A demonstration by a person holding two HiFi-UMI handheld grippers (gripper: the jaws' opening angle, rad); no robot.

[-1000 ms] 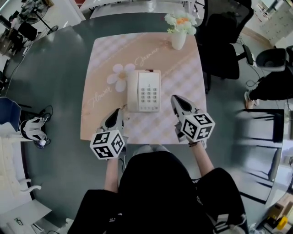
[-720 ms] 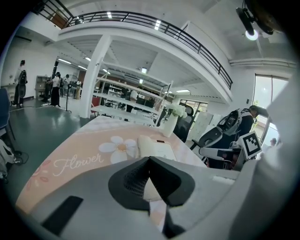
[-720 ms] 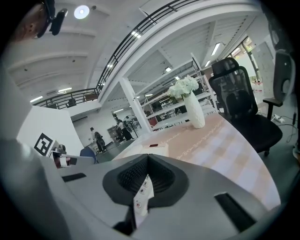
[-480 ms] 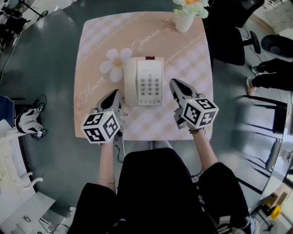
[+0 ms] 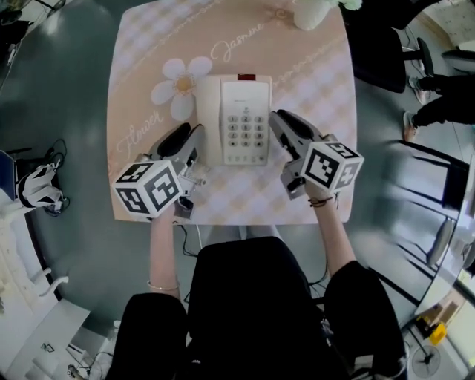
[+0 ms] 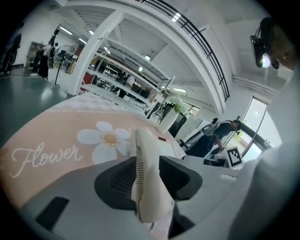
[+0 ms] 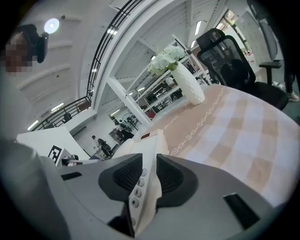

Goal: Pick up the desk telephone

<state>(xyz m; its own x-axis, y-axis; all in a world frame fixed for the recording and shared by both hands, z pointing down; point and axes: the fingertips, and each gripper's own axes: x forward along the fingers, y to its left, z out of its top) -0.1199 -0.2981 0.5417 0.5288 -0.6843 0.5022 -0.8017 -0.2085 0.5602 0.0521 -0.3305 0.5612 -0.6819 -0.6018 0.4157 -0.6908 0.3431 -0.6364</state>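
At the middle of the table (image 5: 319, 89), slightly toward its far edge, the cream telephone (image 5: 236, 120) lies flat. Its handset (image 5: 209, 119) rests in the cradle along the side facing the table's left edge. Its keypad (image 5: 246, 132) fills the near half of the body, and a small red lamp (image 5: 246, 76) sits at the far end.

My left gripper (image 5: 191, 130) meets the telephone from the left-edge side. Its jaws have just been opening and now stand parted, astride the near end of the handset, which runs up between the two dark pads. I cannot tell whether either pad touches it.

My right gripper (image 5: 280, 119) comes in from the right-edge side. Its jaws have likewise just been opening and stand parted around the telephone's right rim, the number keys showing against the inner pad.

Both grippers slope downward toward the table, and each marker cube, left (image 5: 148, 189) and right (image 5: 332, 165), hangs over the near edge.

Beside the handset, a printed white daisy (image 5: 178, 80) and the script word "Flower" (image 5: 141, 133) mark the pink checked surface. A white vase (image 5: 310, 13) of pale flowers stands at the far right corner. A dark office chair (image 5: 378, 52) is beyond the right edge.
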